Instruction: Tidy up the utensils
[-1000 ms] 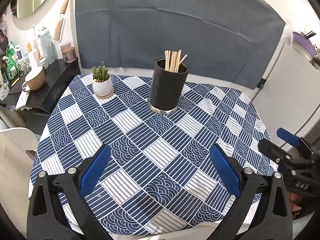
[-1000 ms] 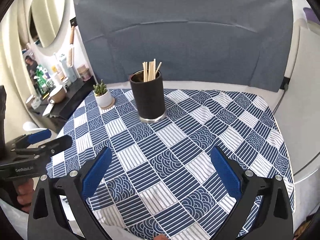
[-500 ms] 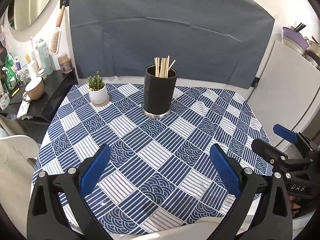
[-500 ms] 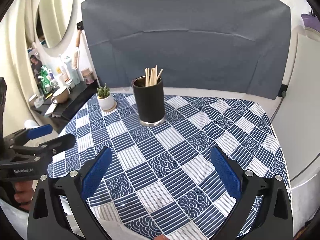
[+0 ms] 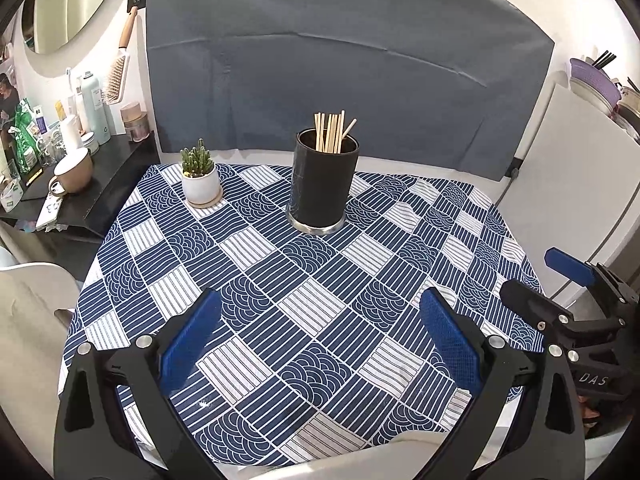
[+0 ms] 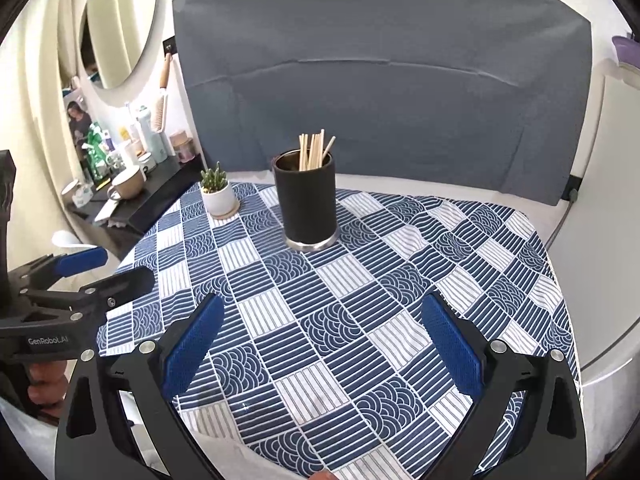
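The patterned table (image 5: 320, 280) is seen from farther back than a second ago, with more backdrop (image 5: 340, 80) exposed. The black holder (image 5: 323, 186) of wooden chopsticks (image 5: 330, 132) stands upright at the far centre, near a potted cactus (image 5: 199, 178). Both the left gripper (image 5: 320, 340) and right gripper (image 6: 320, 340) are held wide apart, empty. "GenRobot.AI" is read only in the right view, "DAS" only in the left.

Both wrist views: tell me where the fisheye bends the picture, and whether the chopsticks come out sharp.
Left wrist view: black corners, grey backdrop bowed; chopsticks in the black holder sharp, left gripper crisp. Right wrist view: same bulge, tablecloth edge curved; chopsticks separable; light even and soft, mirror bright but not blown out.
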`<state>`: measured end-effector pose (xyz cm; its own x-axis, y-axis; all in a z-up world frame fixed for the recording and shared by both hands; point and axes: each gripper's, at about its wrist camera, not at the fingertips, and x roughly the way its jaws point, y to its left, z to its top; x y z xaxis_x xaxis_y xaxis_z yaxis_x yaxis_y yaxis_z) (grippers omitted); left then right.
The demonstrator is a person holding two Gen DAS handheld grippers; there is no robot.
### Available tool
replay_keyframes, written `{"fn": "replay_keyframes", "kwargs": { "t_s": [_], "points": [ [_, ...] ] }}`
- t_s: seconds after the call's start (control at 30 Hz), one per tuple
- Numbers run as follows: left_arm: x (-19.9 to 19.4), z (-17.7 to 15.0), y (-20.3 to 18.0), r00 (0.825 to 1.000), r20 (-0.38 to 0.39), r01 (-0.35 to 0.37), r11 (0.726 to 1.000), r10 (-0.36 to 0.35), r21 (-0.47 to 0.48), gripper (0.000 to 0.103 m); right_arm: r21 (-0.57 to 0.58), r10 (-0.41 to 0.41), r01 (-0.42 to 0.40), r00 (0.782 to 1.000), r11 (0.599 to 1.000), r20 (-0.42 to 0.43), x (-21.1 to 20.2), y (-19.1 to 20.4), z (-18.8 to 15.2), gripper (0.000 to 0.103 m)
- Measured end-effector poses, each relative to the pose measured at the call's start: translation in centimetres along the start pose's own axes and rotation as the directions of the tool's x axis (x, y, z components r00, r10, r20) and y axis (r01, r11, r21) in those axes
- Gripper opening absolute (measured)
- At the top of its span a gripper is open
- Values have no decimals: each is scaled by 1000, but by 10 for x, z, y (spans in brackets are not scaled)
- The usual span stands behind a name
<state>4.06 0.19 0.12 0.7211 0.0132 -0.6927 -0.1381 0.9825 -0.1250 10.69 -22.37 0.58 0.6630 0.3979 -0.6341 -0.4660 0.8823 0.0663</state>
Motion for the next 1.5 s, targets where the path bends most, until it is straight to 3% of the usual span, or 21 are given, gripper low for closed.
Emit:
{"fn": "replay_keyframes", "kwargs": {
  "t_s": [0.8,1.5],
  "points": [
    [10,4,0,999,-26,34,999,-33,29,97,1,-35,35,999,999,-25,6,5,-4,95],
    [10,1,-1,999,-38,18,1000,-17,25,97,11,-27,28,999,1000,-27,5,1,-7,95]
  ]
}}
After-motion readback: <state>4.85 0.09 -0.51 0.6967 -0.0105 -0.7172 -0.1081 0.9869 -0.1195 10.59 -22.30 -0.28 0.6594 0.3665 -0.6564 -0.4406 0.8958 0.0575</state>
